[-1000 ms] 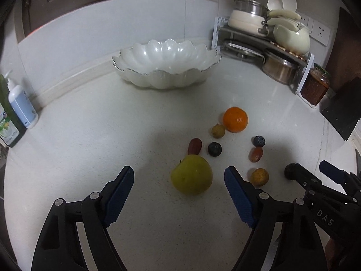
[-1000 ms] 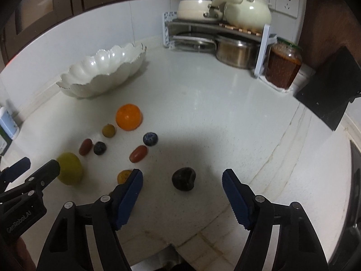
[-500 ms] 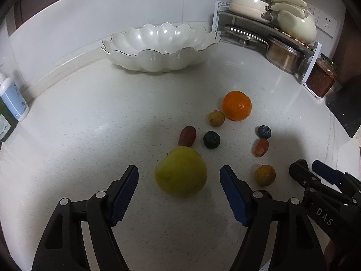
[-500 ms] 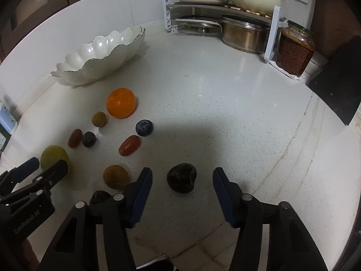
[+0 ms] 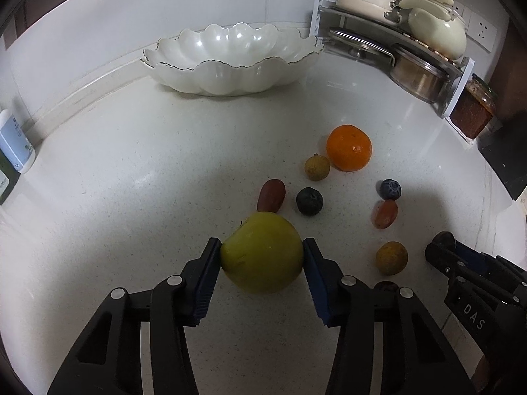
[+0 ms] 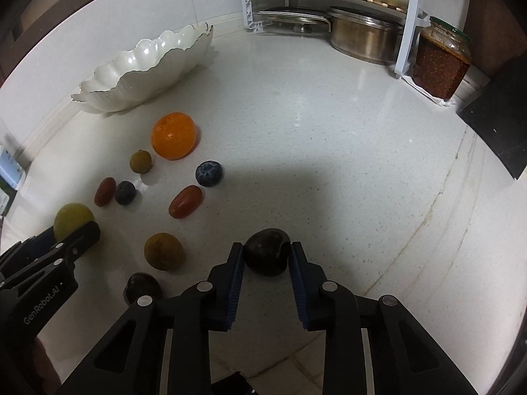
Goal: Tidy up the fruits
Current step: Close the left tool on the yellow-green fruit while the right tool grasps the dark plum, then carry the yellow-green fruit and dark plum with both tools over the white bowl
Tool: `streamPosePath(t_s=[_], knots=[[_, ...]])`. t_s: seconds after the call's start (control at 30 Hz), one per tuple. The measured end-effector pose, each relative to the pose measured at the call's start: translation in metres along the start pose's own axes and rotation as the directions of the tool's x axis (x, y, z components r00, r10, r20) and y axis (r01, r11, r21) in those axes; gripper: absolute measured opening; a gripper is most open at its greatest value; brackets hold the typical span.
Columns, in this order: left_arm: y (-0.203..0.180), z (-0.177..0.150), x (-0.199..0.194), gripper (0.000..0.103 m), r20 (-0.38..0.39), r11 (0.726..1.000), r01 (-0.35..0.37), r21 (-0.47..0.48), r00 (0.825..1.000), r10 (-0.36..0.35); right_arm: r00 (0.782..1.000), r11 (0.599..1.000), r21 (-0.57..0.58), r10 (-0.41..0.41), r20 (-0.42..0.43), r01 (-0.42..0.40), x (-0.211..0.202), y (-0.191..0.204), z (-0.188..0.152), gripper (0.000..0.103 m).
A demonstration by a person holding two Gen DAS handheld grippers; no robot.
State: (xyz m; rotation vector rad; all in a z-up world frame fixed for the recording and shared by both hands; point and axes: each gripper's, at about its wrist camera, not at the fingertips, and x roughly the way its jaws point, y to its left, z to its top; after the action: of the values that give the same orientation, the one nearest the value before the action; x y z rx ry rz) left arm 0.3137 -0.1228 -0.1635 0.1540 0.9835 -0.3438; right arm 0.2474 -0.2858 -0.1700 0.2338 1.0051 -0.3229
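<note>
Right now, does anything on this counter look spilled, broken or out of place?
Nothing looks spilled or broken. The only oddity: the scalloped white bowl sits empty while the fruit lies loose on the counter. The left gripper clamps the green apple; the right gripper clamps a dark plum.

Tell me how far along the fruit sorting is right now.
Nothing looks done: the white bowl shows no fruit. In hand: the left gripper is shut on the yellow-green fruit, the right gripper on the dark fruit, both low at the counter. Left: the orange, two blueberries, two red grape-like fruits and other small fruits.
</note>
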Motion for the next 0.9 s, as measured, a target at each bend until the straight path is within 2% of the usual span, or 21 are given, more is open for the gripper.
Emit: streamPosePath(t_s=[0.23,0.5,0.9], knots=[[0.000,0.002,-0.008,0.049,0.006,1.000,0.015,-0.004,1.000,-0.015,0.999,0.999,-0.032,0.023,0.035,-0.021,-0.012,0.006,0.002,0.029],[0.002,0.018,-0.036,0.049,0.091,1.000,0.003,-0.001,0.996,-0.003,0.993,0.995,-0.076,0.070,0.094,-0.063,-0.032,0.019,0.015,0.029],[0.019,0.041,-0.066,0.049,0.222,0.999,-0.020,-0.039,0.975,0.028,0.959,0.979,-0.160,0.158,0.235,-0.122,-0.062,0.050,0.048,0.029]])
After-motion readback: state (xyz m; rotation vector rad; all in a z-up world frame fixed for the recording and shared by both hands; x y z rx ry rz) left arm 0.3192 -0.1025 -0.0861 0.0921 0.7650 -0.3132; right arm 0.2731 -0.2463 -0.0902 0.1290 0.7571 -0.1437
